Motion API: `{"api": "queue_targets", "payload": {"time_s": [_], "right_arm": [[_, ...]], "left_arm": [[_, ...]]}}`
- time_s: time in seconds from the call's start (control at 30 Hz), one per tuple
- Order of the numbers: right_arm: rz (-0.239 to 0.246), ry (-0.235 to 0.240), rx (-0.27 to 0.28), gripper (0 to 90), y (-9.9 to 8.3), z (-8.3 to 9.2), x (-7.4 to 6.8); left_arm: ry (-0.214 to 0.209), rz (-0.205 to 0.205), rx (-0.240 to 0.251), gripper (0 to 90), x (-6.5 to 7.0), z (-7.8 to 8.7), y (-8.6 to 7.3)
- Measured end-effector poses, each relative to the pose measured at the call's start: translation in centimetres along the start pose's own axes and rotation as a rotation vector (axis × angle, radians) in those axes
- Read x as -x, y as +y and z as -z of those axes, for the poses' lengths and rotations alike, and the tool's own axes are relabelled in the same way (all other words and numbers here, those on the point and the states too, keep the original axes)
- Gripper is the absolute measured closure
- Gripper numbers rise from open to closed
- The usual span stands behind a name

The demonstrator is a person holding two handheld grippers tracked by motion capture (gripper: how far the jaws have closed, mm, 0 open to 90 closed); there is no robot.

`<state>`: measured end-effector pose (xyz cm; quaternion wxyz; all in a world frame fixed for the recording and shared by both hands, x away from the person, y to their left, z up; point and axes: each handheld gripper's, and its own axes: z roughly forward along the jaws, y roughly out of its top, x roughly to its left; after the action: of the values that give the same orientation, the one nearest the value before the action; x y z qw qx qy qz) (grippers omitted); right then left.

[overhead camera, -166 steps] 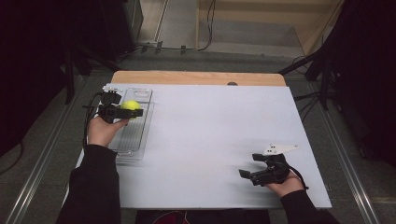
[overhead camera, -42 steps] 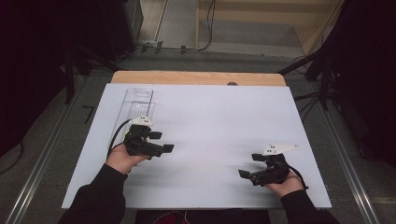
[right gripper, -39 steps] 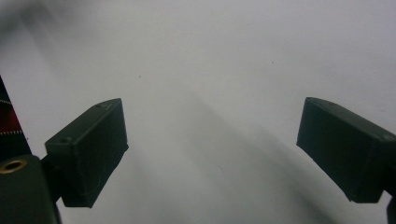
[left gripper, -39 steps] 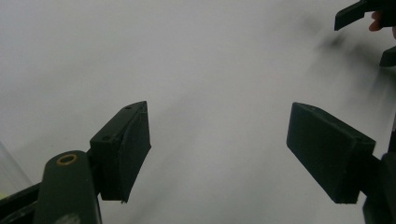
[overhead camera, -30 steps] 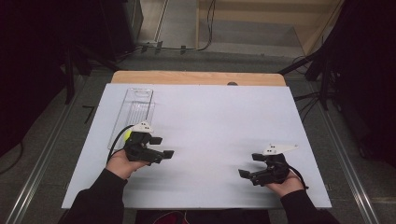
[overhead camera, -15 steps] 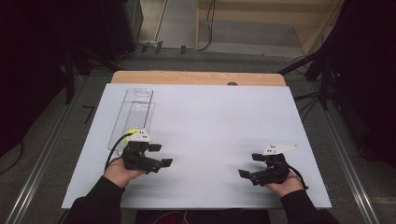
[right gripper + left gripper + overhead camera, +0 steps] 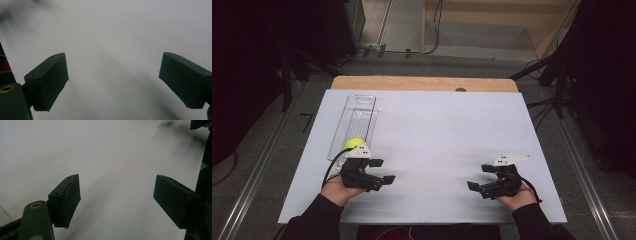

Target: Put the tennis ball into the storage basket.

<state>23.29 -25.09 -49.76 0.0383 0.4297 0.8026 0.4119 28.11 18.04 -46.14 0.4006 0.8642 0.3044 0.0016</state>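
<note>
Nearest you, your left gripper [image 7: 377, 171] and right gripper [image 7: 480, 178] both rest low over the white surface [image 7: 437, 130], jaws spread wide and released, nothing between them and nothing touching the pads (each gripper view shows bare white past the jaws). Just beyond the left gripper, the yellow-green ball [image 7: 354, 143] sits at the near end of the clear tray [image 7: 359, 112]. Expect the ball to be light and inclined to roll, perhaps slightly soft; take it across its widest middle. The tray looks thin, stiff and slippery, so grip its rim rather than its flat floor
</note>
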Motion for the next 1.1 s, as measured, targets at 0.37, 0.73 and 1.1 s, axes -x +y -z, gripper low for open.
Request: {"api": "queue_targets", "payload": {"time_s": [0.37,0.73,1.1], "right_arm": [[-0.002,-0.001,0.0,6.8,0.0,0.0,0.0],[0.001,0.003,0.001,6.8,0.0,-0.1,0.0],[0.003,0.003,-0.002,6.8,0.0,-0.1,-0.1]], "left_arm": [[-0.003,0.006,-0.024,21.9,0.3,0.0,-0.9],[0.013,0.017,-0.023,22.0,0.2,0.2,-1.9],[0.032,0.026,-0.021,23.1,-0.1,0.4,-2.8]]}}
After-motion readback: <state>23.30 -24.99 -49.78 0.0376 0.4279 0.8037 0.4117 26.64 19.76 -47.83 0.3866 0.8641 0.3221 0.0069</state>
